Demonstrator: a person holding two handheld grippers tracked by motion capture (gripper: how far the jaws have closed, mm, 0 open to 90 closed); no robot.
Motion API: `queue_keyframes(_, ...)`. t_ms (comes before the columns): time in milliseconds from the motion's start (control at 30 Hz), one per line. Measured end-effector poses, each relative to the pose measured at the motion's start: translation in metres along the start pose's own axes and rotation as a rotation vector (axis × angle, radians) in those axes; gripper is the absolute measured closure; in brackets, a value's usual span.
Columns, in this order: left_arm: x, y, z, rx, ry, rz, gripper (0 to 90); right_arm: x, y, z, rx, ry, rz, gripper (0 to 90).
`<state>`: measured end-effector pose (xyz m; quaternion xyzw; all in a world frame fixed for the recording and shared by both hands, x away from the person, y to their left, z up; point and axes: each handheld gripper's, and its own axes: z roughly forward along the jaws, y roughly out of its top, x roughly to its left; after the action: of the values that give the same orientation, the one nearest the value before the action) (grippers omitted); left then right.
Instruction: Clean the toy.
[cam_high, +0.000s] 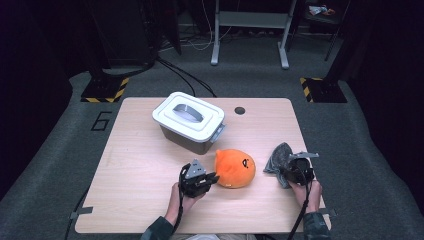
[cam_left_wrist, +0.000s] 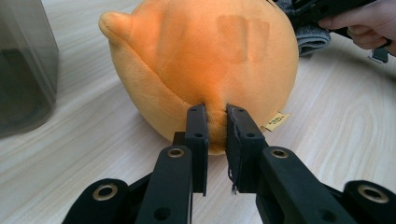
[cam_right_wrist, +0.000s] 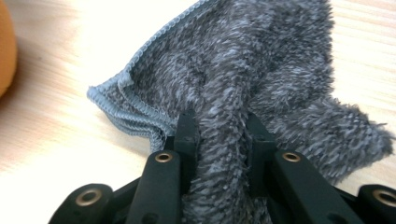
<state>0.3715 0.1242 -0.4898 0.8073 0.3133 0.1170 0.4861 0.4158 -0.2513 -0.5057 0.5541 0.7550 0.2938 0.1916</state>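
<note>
An orange plush toy (cam_high: 235, 168) with a small face lies near the middle front of the wooden table (cam_high: 140, 165). My left gripper (cam_high: 212, 177) is at the toy's left side. In the left gripper view its jaws pinch a fold of the orange plush toy (cam_left_wrist: 210, 60), the gripper (cam_left_wrist: 215, 116) being shut on it. A grey fluffy cloth (cam_high: 277, 159) lies to the right of the toy. My right gripper (cam_high: 292, 169) is over the cloth's near end. In the right gripper view the gripper (cam_right_wrist: 220, 122) is shut on a thick fold of the grey cloth (cam_right_wrist: 261, 65).
A grey plastic box with a white clip-on lid (cam_high: 189, 116) stands behind the toy, and its wall (cam_left_wrist: 23, 70) is close at the left in the left gripper view. A small dark hole (cam_high: 240, 110) sits near the table's far edge. The person's hands (cam_high: 310, 192) hold both grippers at the front edge.
</note>
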Motion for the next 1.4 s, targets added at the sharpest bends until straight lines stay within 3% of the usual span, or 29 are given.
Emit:
queue_keyframes(300, -0.001, 0.001, 0.0, -0.014, 0.0, -0.004, 79.5, -0.002, -0.003, -0.022, -0.066, 0.035, 0.029, 72.9)
queue_keyframes(567, -0.003, 0.005, 0.001, -0.019, -0.001, 0.005, 79.8, 0.005, 0.005, -0.043, -0.103, 0.058, -0.005, 72.7)
queue_keyframes(800, -0.003, 0.006, 0.001, -0.012, 0.011, -0.002, 81.8, 0.018, 0.014, -0.057, -0.128, 0.093, -0.032, 72.5)
queue_keyframes(1067, -0.005, 0.009, 0.001, -0.009, 0.011, 0.021, 83.1, 0.038, 0.029, -0.075, -0.173, 0.14, -0.082, 72.4)
queue_keyframes(1400, -0.009, 0.019, 0.003, -0.012, 0.003, 0.038, 83.4, 0.063, 0.046, -0.077, -0.177, 0.226, -0.135, 72.0)
